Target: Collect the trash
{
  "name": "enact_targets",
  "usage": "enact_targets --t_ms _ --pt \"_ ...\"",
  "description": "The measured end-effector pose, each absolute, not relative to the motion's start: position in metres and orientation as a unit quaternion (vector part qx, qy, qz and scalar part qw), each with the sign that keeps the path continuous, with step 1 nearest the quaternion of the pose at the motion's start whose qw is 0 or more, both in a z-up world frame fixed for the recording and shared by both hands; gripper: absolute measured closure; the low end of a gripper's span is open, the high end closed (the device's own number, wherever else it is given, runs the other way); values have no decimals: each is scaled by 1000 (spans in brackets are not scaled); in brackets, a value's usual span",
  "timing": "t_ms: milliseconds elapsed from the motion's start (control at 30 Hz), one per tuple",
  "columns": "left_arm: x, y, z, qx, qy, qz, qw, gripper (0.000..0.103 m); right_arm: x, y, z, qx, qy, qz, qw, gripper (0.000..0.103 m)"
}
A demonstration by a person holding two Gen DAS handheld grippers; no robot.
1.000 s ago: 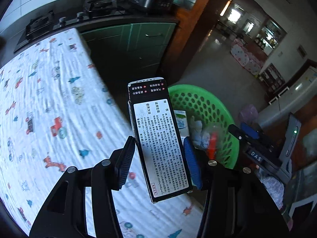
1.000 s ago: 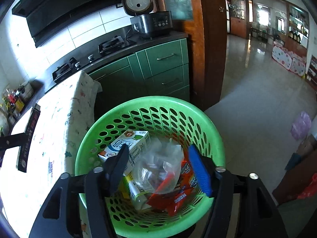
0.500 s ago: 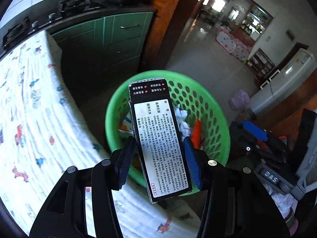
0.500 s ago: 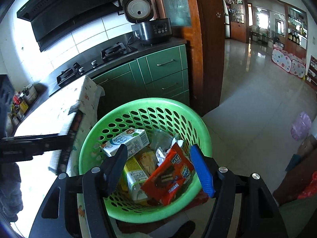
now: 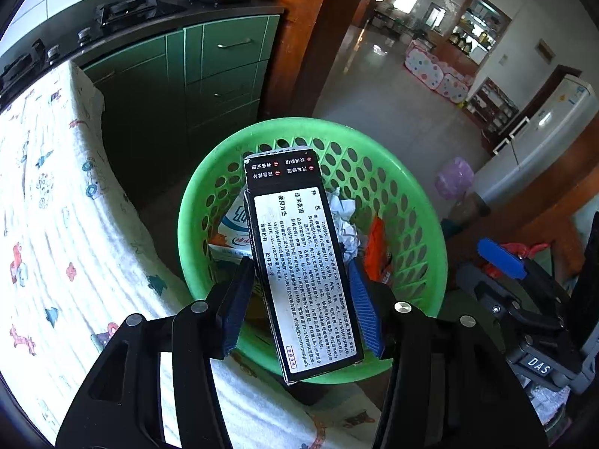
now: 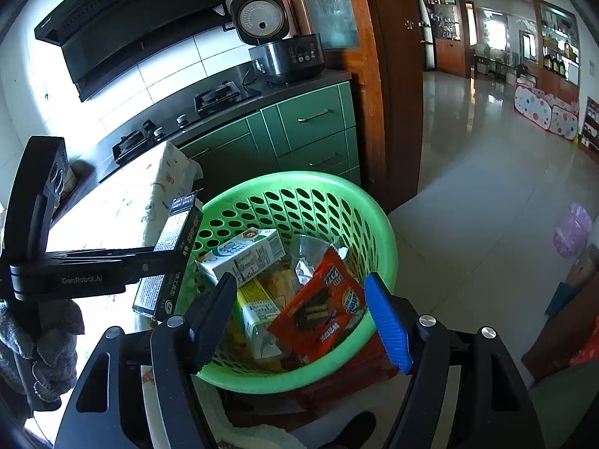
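My left gripper is shut on a long black box with a white printed label and holds it over the near rim of the green perforated basket. From the right wrist view the box hangs at the basket's left rim. The basket holds a milk carton, a red snack wrapper, a yellow-labelled bottle and crumpled paper. My right gripper is open and empty above the basket's near side.
A table with a cartoon-print cloth lies left of the basket. Green cabinets, a gas hob and a rice cooker stand behind. A wooden door frame and tiled floor are to the right.
My left gripper carried the black box from above the table to over the basket. My right gripper pulled back and up from the basket; the clear bag between its fingers is gone.
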State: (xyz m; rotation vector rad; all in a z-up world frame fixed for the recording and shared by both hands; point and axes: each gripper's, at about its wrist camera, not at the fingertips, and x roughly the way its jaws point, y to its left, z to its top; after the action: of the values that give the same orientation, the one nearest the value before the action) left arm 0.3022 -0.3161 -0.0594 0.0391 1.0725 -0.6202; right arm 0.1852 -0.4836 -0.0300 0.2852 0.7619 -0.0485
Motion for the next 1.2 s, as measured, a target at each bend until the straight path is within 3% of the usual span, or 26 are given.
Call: enact_targets --t_ms 100,667,1200 --pt "301 -317 -55 18 496 -290 818 40 183 -484 -30 141 371 -25 918 35" --pt "261 -267 -18 37 450 -271 850 32 148 -455 -9 133 349 -14 928 29" --pt "211 -215 16 60 392 -244 885 15 117 -418 10 93 324 -3 942 19"
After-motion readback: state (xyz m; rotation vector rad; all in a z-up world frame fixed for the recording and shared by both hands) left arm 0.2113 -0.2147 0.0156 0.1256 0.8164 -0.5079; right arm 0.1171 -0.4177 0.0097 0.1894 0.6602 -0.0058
